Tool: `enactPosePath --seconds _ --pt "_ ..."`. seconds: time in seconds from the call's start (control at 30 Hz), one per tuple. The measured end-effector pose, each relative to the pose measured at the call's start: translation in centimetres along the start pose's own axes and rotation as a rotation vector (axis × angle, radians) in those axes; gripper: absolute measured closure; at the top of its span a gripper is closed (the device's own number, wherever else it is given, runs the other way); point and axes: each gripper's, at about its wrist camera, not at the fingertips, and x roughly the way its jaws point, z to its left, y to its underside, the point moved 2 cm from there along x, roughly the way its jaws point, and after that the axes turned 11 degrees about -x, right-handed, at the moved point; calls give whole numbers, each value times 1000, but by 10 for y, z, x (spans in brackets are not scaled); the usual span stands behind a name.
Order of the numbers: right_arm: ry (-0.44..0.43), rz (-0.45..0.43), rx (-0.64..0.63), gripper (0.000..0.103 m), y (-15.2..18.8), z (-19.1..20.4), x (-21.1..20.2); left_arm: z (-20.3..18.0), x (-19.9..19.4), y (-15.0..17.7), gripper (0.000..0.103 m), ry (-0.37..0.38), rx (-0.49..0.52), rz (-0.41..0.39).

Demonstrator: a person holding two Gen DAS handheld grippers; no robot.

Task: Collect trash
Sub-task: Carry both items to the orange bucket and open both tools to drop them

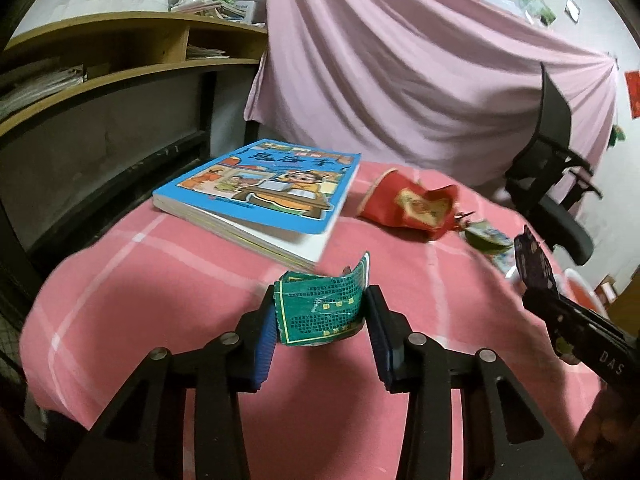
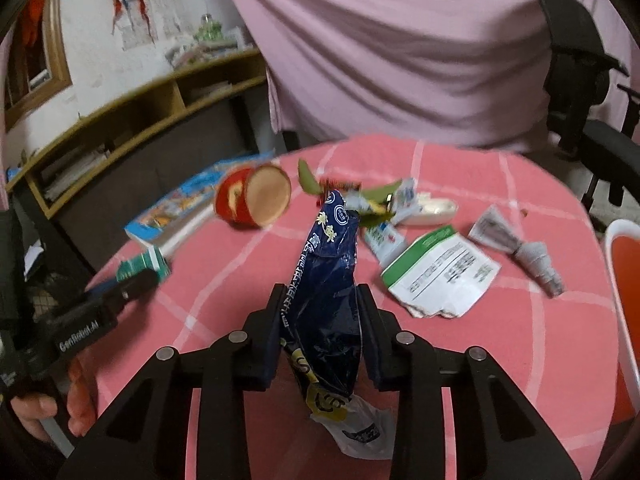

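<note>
A crumpled green card (image 1: 320,312) is pinched between the fingers of the left gripper (image 1: 322,322), held above the tabletop (image 1: 160,300) just in front of the book (image 1: 260,196). A dark blue wrapper (image 2: 328,292) is clamped by the fingers of the right gripper (image 2: 320,328), well to the right of the book (image 2: 180,208); its lower end is hidden behind the gripper frame. A red cup (image 2: 252,196) lies on its side just right of the book. Further right of the book, a green-and-white box (image 2: 440,272), a folded paper (image 2: 516,248) and mixed scraps (image 2: 380,208) are scattered, the scraps too blurred to be made out. The left gripper (image 2: 136,280) is motion-smeared in the right wrist view.
</note>
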Motion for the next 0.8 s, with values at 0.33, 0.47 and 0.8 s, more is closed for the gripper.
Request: enactPosePath --seconds 0.33,0.47,0.8 --pt "73 -338 -15 72 9 -2 -85 -57 -65 -3 67 183 98 -245" --pt "172 -428 -15 72 11 -26 -115 -96 -71 -3 67 233 161 -247" --pt "457 -468 113 71 39 -121 -138 -234 -45 12 67 398 345 -182"
